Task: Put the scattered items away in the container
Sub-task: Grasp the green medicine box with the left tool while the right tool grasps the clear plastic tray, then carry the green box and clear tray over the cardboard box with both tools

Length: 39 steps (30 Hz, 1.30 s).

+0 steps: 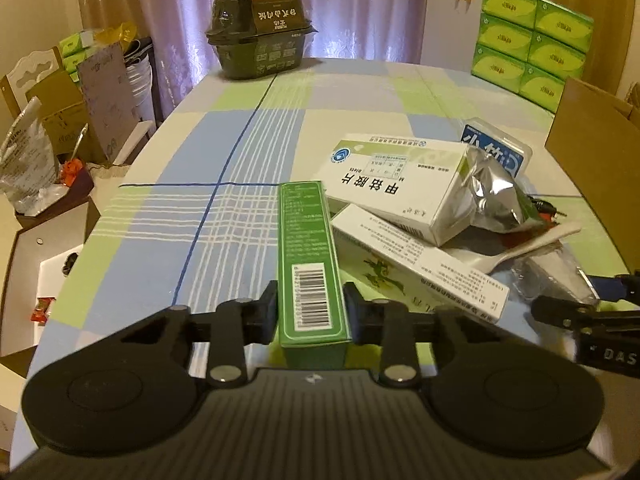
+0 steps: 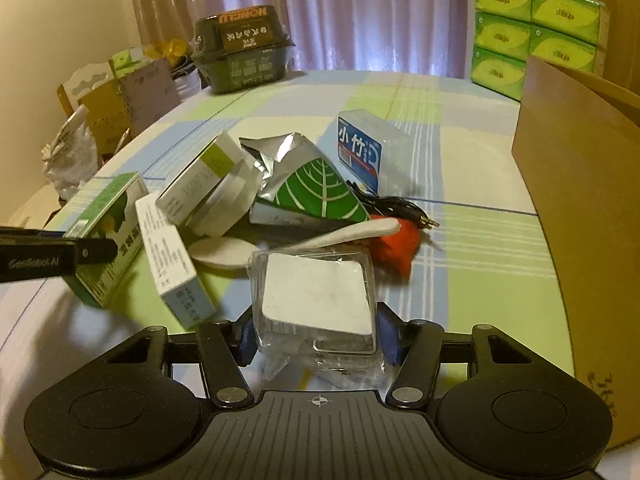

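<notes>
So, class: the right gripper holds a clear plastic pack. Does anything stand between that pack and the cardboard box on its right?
Nothing visible does. The clear plastic pack sits in the right gripper, and only bare tablecloth lies between it and the cardboard box.

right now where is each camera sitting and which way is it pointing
Left wrist view: sits on the left gripper, facing across the table toward the curtain; its fingers clamp the green box, and the right gripper's tip shows at the right edge.
Right wrist view: sits on the right gripper, facing the same way; its fingers clamp the clear plastic case, the cardboard box stands right, and the left gripper's finger enters at left.
Both share the pile, including the white medicine box and the dark food container.
</notes>
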Tool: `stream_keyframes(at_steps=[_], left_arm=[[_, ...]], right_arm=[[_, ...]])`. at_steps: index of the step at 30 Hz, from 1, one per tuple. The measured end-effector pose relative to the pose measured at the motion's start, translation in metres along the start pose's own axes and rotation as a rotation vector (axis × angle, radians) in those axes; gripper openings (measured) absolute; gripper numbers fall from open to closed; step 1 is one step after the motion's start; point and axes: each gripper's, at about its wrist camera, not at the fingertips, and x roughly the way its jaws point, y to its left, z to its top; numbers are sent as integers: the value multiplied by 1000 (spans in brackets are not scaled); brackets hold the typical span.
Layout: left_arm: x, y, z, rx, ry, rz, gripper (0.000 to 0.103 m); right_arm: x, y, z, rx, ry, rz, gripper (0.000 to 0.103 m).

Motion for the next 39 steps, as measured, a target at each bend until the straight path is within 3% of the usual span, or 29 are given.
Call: stream_keyframes(at_steps=[13,15,24,25,26,27,29,31,34,36,39], left_arm=[[-63,-26,-47,42,85,-47,26],[-65,-30,-52,53,94,-41,35],[-49,-24,-27,42,92,-25,39],[-46,-25,-25,50,104,-30,39],[-43,-25,-24,56,113,-33,38],[-40,-25,-23,63,121,-36,38],[-36,-26,-23,73,133,-43,36],[-33,-27,-23,79,141,-49,26],[-33,-29,-24,85,143,-45,25],[-35,-29,-25,83,140,-41,25],[-43,-29,-26,83,127,-34,25]], right_arm=[[-67,-1,-50,13,43,-22,59],[-74,-1,-56,0,44,-35,59],[-74,2,-61,-30,37,-56,59],[-72,3,-60,-38,38,-59,64],[-71,3,-60,-42,38,-63,79],[-70,3,-60,-43,33,-68,84],[-68,2,-59,-39,27,-62,85],[-65,-1,-59,-27,34,-62,85],[-60,-4,-60,-29,48,-70,82],[-61,-4,-60,-50,45,-73,59],[-66,-7,-58,-33,46,-62,55]])
